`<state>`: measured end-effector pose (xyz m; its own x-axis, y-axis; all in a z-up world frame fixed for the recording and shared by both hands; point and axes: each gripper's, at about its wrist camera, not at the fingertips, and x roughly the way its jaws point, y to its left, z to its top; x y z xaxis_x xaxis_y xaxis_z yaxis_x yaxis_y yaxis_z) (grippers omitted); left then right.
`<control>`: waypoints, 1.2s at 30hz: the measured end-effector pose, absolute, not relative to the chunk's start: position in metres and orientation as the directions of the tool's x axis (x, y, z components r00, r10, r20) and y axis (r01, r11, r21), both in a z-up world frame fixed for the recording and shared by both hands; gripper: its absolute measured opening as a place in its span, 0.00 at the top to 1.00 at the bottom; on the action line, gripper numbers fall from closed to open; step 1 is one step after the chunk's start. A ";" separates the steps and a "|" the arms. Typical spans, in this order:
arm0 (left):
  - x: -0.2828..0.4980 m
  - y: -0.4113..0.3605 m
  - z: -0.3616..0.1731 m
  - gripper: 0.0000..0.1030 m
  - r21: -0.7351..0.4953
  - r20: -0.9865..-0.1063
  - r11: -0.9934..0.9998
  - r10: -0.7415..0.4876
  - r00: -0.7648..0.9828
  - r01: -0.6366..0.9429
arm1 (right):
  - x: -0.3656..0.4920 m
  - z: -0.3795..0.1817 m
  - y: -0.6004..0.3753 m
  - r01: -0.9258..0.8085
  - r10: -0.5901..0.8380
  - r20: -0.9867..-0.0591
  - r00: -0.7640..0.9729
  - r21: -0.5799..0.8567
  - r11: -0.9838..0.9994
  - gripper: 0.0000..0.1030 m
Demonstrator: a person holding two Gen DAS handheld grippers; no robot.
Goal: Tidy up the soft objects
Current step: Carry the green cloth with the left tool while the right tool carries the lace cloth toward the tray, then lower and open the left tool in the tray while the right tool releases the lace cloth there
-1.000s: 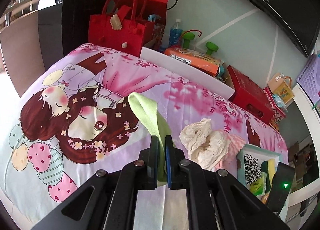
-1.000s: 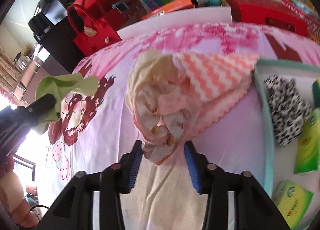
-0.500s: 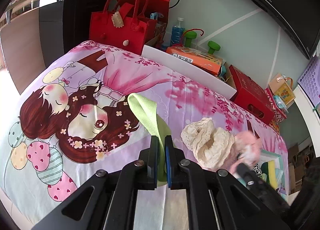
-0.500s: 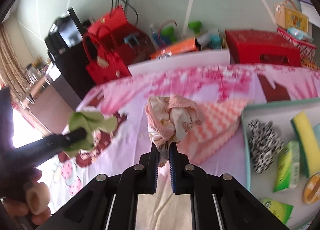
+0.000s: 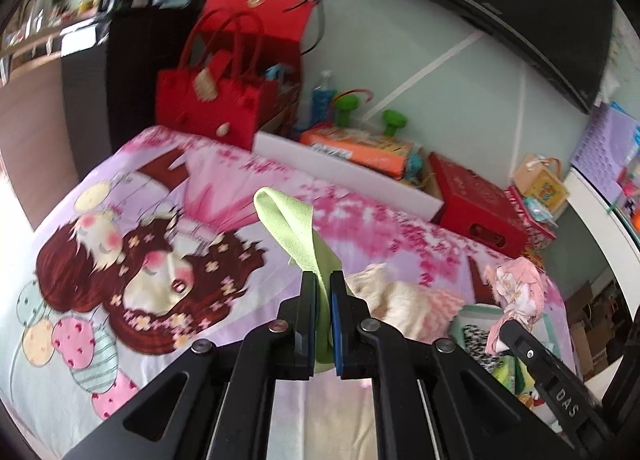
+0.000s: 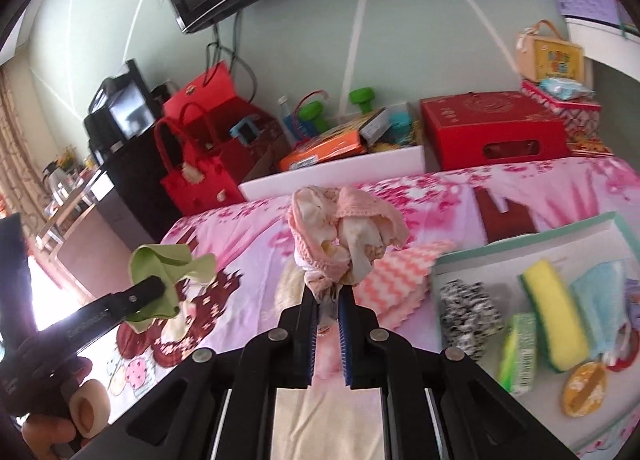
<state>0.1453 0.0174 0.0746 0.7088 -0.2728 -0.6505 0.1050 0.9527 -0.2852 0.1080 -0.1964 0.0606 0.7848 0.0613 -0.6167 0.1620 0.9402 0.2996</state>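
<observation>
Bed [image 5: 132, 344], cartoon-print cover, carries a zigzag pink cloth [image 6: 404, 272] near its right edge, beside the tray [image 6: 520, 236]. Right gripper [image 6: 329, 316]: jaws narrow, clamped on a bunched pink-and-cream garment [image 6: 344, 232], lifted clear of the cover, its bulk standing upward. Left gripper [image 5: 323, 308]: jaws narrow, clamped on a folded green cloth [image 5: 292, 224], long axis upward, loop uppermost, held above mid-bed.
</observation>
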 end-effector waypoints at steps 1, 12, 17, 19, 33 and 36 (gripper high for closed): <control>0.143 0.011 0.078 0.94 -0.279 -0.637 0.952 -0.284 0.717 0.129 | 0.105 0.063 -0.202 0.177 0.044 -0.614 0.788 0.295 0.939 0.90; 0.113 -0.067 0.098 0.94 -0.208 -0.549 0.914 -0.403 0.732 0.347 | 0.066 0.073 -0.291 0.395 -0.126 -0.632 0.765 0.306 0.866 0.90; 0.099 -0.108 0.099 0.94 -0.181 -0.530 0.878 -0.467 0.708 0.444 | 0.045 0.069 -0.329 0.470 -0.179 -0.639 0.748 0.320 0.822 0.90; 0.093 -0.122 0.097 0.94 -0.170 -0.525 0.862 -0.490 0.697 0.478 | 0.036 0.068 -0.342 0.496 -0.198 -0.641 0.742 0.327 0.804 0.90; 0.090 -0.204 0.055 0.94 -0.156 -0.570 0.746 -0.603 0.558 0.647 | 0.031 0.052 -0.363 0.487 -0.149 -0.664 0.733 0.359 0.796 0.90; 0.099 -0.209 0.040 0.94 -0.197 -0.606 0.743 -0.605 0.516 0.640 | 0.036 0.042 -0.363 0.482 -0.123 -0.682 0.721 0.366 0.796 0.90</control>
<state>0.0987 -0.2086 0.0400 0.5163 -0.6054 -0.6057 0.6398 0.7428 -0.1971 0.0361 -0.3634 0.0419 0.7209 -0.1230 -0.6820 0.4819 0.7962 0.3659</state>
